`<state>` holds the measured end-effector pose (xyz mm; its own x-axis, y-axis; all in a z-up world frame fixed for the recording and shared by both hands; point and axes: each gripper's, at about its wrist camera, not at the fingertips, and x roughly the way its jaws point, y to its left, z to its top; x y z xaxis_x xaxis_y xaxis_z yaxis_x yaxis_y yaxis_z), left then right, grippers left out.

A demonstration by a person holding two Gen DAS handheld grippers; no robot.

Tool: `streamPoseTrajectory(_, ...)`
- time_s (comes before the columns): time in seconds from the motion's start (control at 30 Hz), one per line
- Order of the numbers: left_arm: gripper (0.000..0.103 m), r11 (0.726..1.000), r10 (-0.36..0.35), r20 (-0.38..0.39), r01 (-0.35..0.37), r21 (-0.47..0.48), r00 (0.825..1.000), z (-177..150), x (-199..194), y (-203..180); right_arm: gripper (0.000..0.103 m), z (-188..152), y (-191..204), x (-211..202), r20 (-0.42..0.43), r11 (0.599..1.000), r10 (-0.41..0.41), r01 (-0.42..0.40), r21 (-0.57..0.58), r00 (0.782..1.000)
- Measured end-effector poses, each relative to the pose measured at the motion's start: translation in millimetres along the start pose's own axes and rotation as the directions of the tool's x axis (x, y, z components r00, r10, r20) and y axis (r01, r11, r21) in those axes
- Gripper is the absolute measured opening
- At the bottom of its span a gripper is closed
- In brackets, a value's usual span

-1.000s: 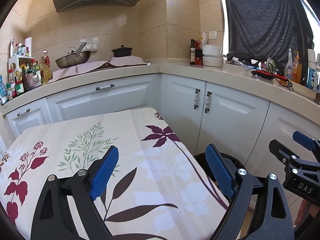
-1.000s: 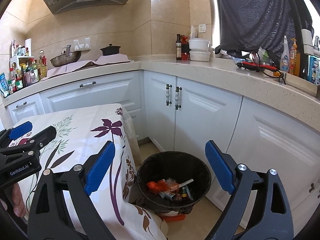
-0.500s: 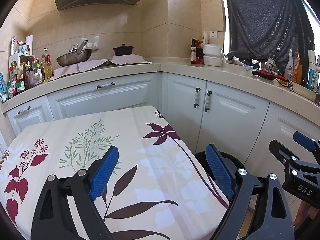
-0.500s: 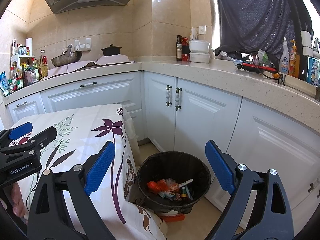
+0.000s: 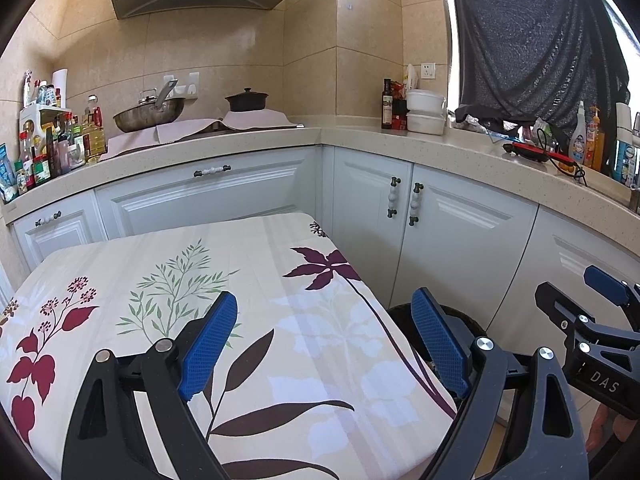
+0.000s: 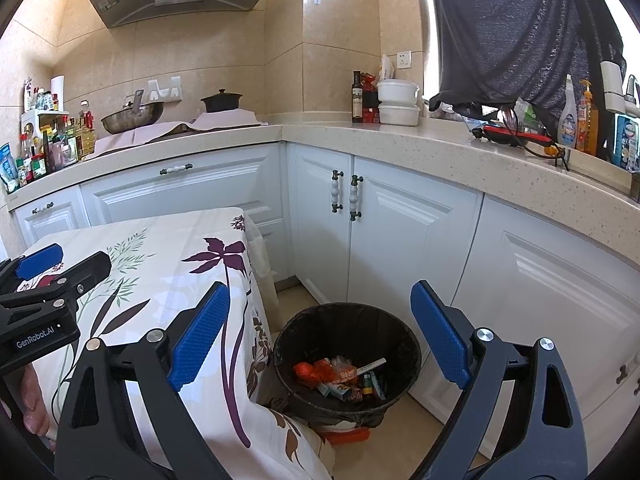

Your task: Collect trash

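Left gripper (image 5: 324, 340) held over the table (image 5: 248, 280), tilted a little downward, jaws spread wide with nothing between the blue pads (image 5: 208, 340). Only flowered tablecloth (image 5: 320, 360) below it. Seen from the right wrist view as a black frame at the left edge, with part of a hand (image 6: 32, 400) under it.

Right gripper (image 6: 320, 332) poised off the table's corner, also tipped slightly down, aimed at the bin (image 6: 348, 360) on the floor. Jaws wide apart, empty, framing the bin in that view. Visible from the left wrist view at the far right, level with the left gripper and well apart from it.

Trash (image 6: 340, 376) lying in the bottom of the black bin: orange and red wrappers, a white strip, small packets, heaped together. Bin standing just beside the draped table corner, near the white cabinets (image 6: 392, 240).

Behind, a beige counter (image 5: 440, 148) running round the corner, with a wok (image 5: 148, 114), a dark pot (image 5: 246, 102), bottles (image 5: 60, 148) at the left and stacked white containers (image 5: 426, 112).
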<state>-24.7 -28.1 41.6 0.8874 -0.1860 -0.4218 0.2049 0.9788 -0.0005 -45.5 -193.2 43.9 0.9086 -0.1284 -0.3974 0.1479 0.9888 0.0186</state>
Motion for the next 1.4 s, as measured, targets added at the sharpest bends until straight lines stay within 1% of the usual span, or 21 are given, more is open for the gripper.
streamPoseTrajectory(0.7, 0.086, 1.0, -0.005, -0.003, 0.005, -0.012, 1.0, 1.5, -2.2, 2.6, 0.09, 0.3, 0.0, 0.9, -0.001, 1.0, 0.001, -0.001, -0.002, 1.0)
streamPoseTrajectory(1.07, 0.086, 1.0, 0.005, 0.014, -0.005, -0.004, 1.0, 1.3, -5.4, 1.9, 0.09, 0.4, 1.3, 0.4, 0.003, 1.0, 0.002, -0.002, -0.003, 1.0)
streamPoseTrajectory(1.4, 0.088, 1.0, -0.007, 0.025, 0.008, -0.014, 1.0, 2.7, -7.4, 4.1, 0.09, 0.3, 1.5, 0.8, 0.001, 1.0, 0.002, -0.002, -0.005, 1.0)
